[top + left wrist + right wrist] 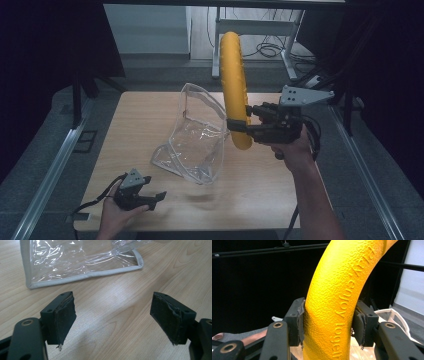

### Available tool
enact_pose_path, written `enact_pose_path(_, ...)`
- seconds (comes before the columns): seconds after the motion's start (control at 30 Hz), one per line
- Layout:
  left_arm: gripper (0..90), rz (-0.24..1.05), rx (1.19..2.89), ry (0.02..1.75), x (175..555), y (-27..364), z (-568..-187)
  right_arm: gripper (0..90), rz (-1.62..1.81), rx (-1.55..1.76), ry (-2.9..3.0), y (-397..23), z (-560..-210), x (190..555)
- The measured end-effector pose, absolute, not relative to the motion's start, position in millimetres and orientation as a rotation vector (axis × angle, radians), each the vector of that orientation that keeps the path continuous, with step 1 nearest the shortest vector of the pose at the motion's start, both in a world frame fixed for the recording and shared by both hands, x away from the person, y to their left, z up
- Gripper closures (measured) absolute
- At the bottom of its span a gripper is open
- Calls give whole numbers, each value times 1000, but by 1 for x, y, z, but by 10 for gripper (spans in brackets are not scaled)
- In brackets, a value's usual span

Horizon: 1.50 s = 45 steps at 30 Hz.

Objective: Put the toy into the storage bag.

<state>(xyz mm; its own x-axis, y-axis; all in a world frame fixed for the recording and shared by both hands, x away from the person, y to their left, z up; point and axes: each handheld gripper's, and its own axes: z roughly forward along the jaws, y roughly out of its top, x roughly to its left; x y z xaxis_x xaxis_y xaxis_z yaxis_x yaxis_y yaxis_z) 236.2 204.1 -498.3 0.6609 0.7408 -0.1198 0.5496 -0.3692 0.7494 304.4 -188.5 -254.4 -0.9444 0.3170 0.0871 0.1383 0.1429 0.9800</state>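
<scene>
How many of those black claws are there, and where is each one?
2. The left claw hovers open and empty near the table's front left corner. The right claw is raised at the right, clamped on the yellow ring beside the clear bag.

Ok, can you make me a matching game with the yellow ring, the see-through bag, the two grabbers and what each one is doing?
Things:
1. yellow ring
2. clear bag
3. left gripper
4. right gripper

States:
A. jaws wide apart with nothing between them, low over the table
B. held up on edge in the air
C. standing open on the wood
D. clamped shut on something yellow

Pairs: 1-B, 2-C, 3-A, 4-D
</scene>
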Motion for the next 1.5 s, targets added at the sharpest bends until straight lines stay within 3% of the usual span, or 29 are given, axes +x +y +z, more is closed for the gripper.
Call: enact_pose_path(1.5, 201, 302, 2066, 997, 236, 207, -498, 495, 1987, 333, 2374, -124, -265, 313)
